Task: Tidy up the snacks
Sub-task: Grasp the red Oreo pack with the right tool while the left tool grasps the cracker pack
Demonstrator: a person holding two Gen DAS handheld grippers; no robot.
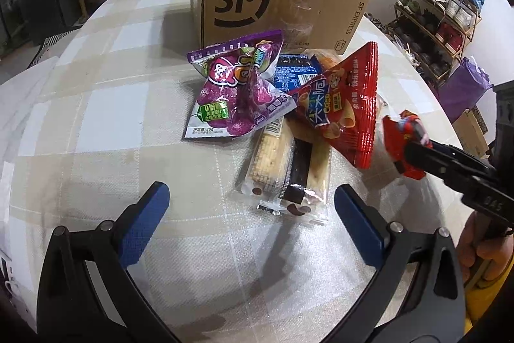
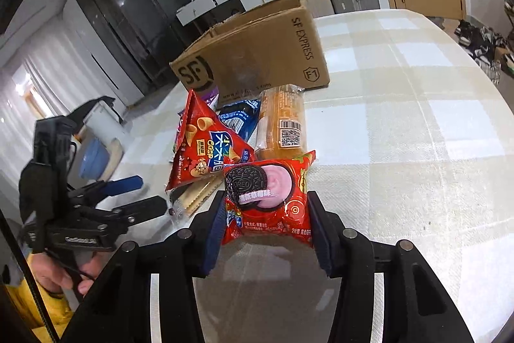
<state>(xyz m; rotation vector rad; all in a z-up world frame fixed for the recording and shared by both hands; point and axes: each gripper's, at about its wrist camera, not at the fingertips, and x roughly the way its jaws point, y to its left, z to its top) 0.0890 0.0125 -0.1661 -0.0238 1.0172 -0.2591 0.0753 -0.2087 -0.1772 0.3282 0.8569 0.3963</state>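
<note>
- Left wrist view: my left gripper point(image 1: 251, 222) stands wide open at the bottom of the frame, its blue pads point(image 1: 146, 222) clear of everything, nothing between them.
- Just above it, in the centre, I see the snack pile on the checked beige-and-white tablecloth point(image 1: 96, 105): a purple crinkled jelly bag point(image 1: 236, 89), a red triangular crisp bag point(image 1: 345, 105) leaning beside it, a dark blue packet point(image 1: 294, 71) behind them, and clear-wrapped biscuit sticks point(image 1: 286, 169) lying lowest, nearest my pads.
- The brown cardboard SF box point(image 1: 273, 5) stands open-topped behind the pile at the top centre.
- At the right edge my right gripper point(image 1: 406, 145) comes in, clamped on a small red packet point(image 1: 398, 134), held off the cloth just right of the crisp bag.
- Right wrist view: my right gripper point(image 2: 266, 227) is closed narrowly on a red strawberry Oreo packet point(image 2: 268, 198), both pads pressing its sides, at the lower centre.
- Beyond it lie the red triangular crisp bag point(image 2: 205, 147), the dark blue packet point(image 2: 239, 118), an orange long wrapped bar point(image 2: 282, 118) and, at the upper centre, the cardboard box point(image 2: 257, 53).
- My left gripper point(image 2: 136, 198) shows at the left edge, fingers apart and empty.
</note>
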